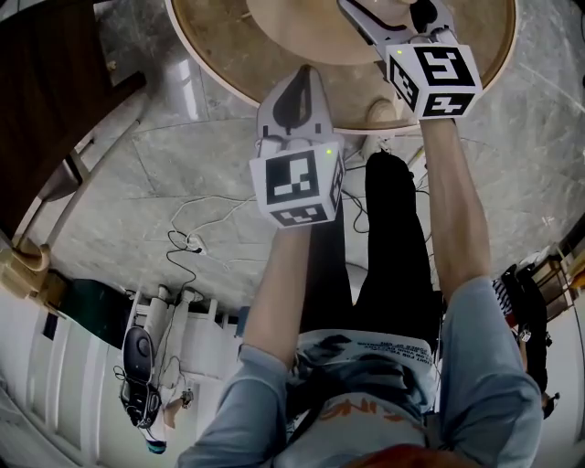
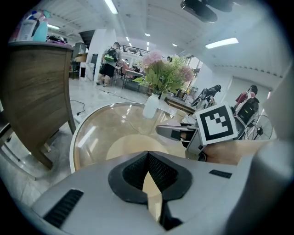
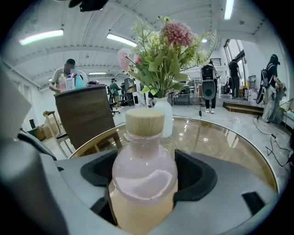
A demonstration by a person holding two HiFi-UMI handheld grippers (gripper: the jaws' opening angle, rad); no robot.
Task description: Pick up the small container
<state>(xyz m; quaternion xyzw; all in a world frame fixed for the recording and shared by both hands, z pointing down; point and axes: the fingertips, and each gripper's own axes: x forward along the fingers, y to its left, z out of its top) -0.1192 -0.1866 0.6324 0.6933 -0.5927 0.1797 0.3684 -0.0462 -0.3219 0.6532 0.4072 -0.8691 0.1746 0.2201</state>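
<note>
A small round glass bottle (image 3: 144,165) with a cork stopper (image 3: 144,121) and pale pink contents stands upright between the jaws of my right gripper (image 3: 146,181), which is shut on its body; the bottle's base is hidden. In the head view my right gripper (image 1: 393,23) reaches over the round glass table (image 1: 210,55) at the top edge. My left gripper (image 1: 294,91) hovers at the table's near rim, shut with nothing between its pads (image 2: 158,172). The left gripper view shows the right gripper (image 2: 177,133) ahead and to the right.
A white vase of pink flowers (image 3: 163,114) stands on the table (image 3: 220,137) beyond the bottle, also seen in the left gripper view as the vase (image 2: 150,105). A dark wooden cabinet (image 2: 36,92) stands left of the table. Cables (image 1: 192,242) lie on the marble floor. People stand far off.
</note>
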